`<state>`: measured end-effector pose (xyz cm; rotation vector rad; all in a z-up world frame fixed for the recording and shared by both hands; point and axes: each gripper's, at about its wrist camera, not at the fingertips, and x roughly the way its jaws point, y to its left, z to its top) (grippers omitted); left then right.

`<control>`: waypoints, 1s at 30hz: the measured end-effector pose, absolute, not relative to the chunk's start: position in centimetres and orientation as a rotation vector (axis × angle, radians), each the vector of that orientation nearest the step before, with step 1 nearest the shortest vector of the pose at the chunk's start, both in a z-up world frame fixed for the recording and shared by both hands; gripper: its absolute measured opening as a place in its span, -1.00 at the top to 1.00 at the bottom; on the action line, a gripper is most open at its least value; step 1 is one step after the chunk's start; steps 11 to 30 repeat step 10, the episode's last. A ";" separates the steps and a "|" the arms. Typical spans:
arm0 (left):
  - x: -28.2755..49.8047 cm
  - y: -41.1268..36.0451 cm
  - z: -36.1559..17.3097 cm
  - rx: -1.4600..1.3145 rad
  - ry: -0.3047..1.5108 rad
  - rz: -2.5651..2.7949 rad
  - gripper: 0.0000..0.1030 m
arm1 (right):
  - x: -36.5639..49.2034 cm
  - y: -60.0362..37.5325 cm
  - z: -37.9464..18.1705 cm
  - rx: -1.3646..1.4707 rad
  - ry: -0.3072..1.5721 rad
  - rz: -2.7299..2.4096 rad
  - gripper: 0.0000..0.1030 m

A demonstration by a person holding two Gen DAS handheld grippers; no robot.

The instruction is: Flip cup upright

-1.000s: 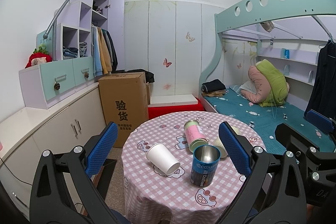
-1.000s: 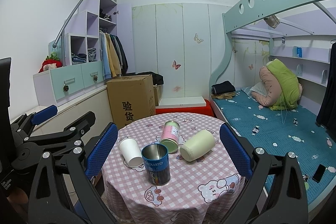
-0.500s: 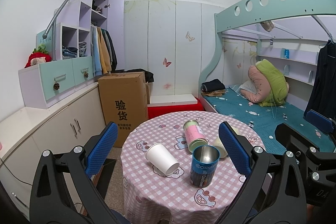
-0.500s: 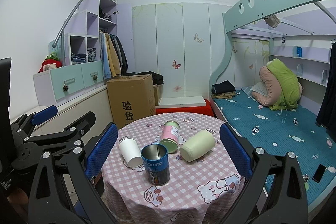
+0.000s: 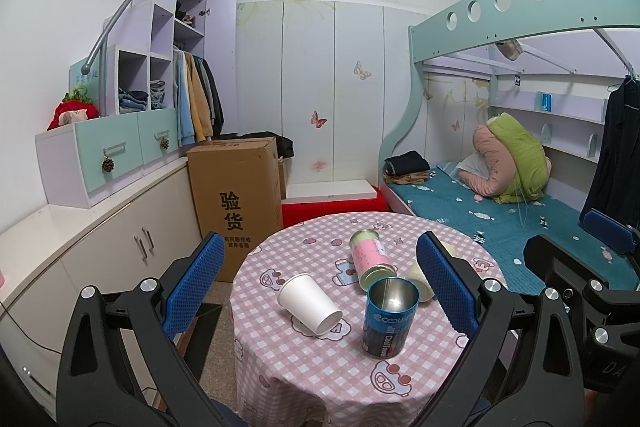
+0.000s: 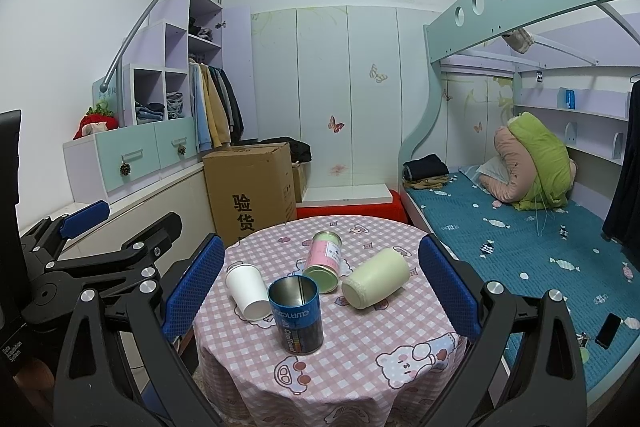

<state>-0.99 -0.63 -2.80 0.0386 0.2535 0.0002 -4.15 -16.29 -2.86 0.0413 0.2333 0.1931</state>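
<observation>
Landmark: blue tin (image 6: 297, 313), upright, near the table's (image 5: 328, 379) front edge.
White cup (image 5: 309, 303): on its side just left of the tin, awaiting righting.
Left gripper (image 5: 318, 279): spread wide, empty, short of the tin.
Right gripper (image 6: 320, 279): likewise spread, holding nothing.

The left two-finger gripper (image 5: 318, 285) has a matte black plastic frame of angular, strutted arms joined by round silver screws. Its fingers (image 5: 196, 285) carry bright blue pads with a fine dimpled grid. The right two-finger gripper (image 6: 320, 285) is built the same: black struts, silver screw heads, blue textured pads (image 6: 448, 287). White lettering marks each black body.
</observation>
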 end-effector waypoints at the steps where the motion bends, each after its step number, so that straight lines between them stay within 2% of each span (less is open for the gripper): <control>1: -1.0 -0.6 -2.8 0.039 0.254 -0.001 -0.88 | -4.1 -16.3 -2.9 0.042 0.234 0.194 -0.83; 30: -0.7 -0.5 -2.8 0.038 0.259 -0.004 -0.88 | -3.5 -15.7 -3.5 0.044 0.252 0.188 -0.83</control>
